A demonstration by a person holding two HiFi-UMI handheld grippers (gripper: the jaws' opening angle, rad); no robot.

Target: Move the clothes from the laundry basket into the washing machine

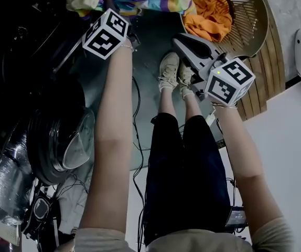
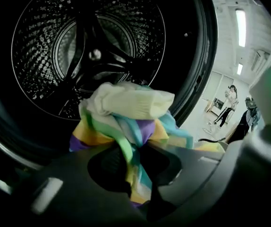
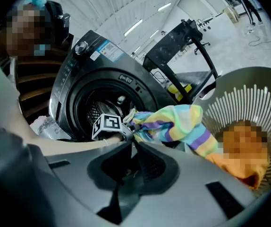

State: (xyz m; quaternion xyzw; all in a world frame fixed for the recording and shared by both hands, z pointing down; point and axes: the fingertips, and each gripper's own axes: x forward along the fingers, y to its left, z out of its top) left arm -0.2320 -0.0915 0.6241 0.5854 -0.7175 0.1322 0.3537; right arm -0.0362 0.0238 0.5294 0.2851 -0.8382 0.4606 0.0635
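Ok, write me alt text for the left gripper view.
The left claw is shut on a bunched striped cloth, with the dark, open washer drum right behind it. A bright room shows past the door rim on the right.

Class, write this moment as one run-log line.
left gripper: shut on pastel striped fabric garment, facing dark washing machine drum | right gripper: shut, empty
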